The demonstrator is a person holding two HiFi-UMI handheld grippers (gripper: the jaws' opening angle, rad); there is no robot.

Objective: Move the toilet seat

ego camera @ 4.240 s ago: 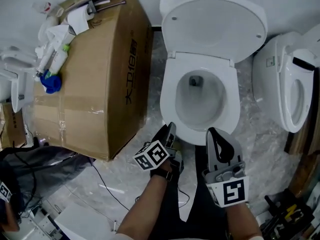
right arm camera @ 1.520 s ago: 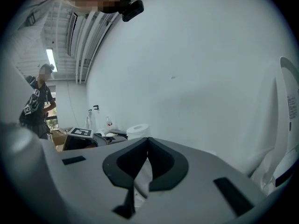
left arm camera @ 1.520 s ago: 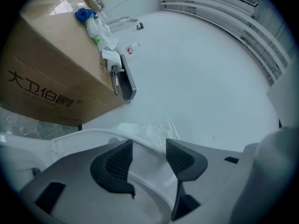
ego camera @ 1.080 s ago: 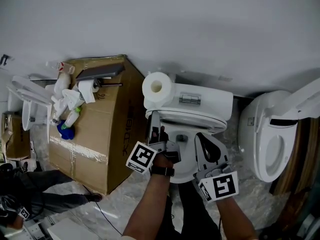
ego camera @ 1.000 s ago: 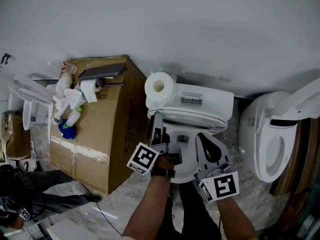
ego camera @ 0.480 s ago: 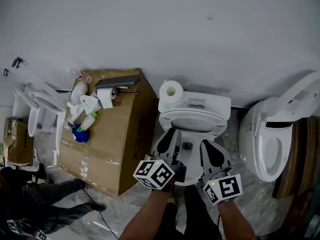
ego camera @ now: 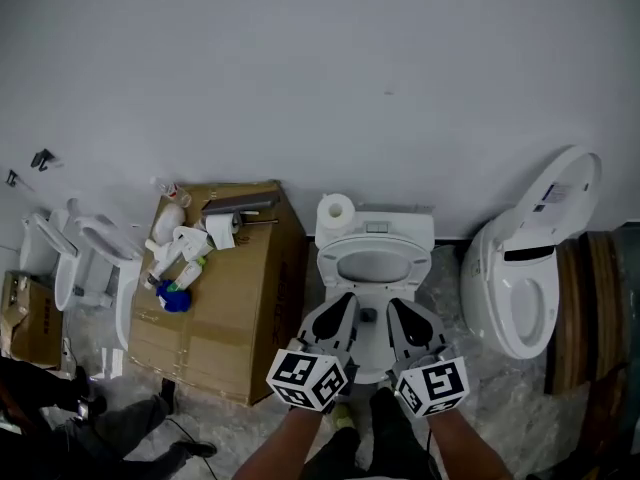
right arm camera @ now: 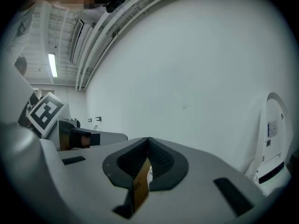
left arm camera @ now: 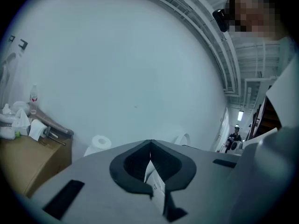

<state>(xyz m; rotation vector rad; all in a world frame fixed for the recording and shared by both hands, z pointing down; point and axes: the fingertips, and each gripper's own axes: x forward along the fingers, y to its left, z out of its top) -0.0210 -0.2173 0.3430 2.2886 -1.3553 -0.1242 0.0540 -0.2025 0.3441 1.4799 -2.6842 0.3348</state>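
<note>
The white toilet (ego camera: 372, 236) stands against the wall in the head view. Its ring-shaped seat (ego camera: 344, 265) leans back toward the tank, raised off the bowl. My left gripper (ego camera: 346, 300) and my right gripper (ego camera: 393, 304) hover side by side over the front of the bowl and touch nothing. Both are shut and empty. The left gripper (left arm camera: 150, 143) has its tips meeting in its own view, with only the wall beyond them. The right gripper (right arm camera: 148, 139) is likewise closed tip to tip. Most of the bowl is hidden under the grippers.
A paper roll (ego camera: 338, 209) sits on the tank's left end. A cardboard box (ego camera: 235, 313) carrying bottles and tools stands to the left, with loose white seats (ego camera: 85, 268) beyond it. A second toilet (ego camera: 520, 278) with its lid up stands to the right. Someone's legs (ego camera: 130, 433) are at the lower left.
My left gripper was open at the toilet's left rim; it has drawn back toward me and shut. The head view has risen and now takes in more wall.
</note>
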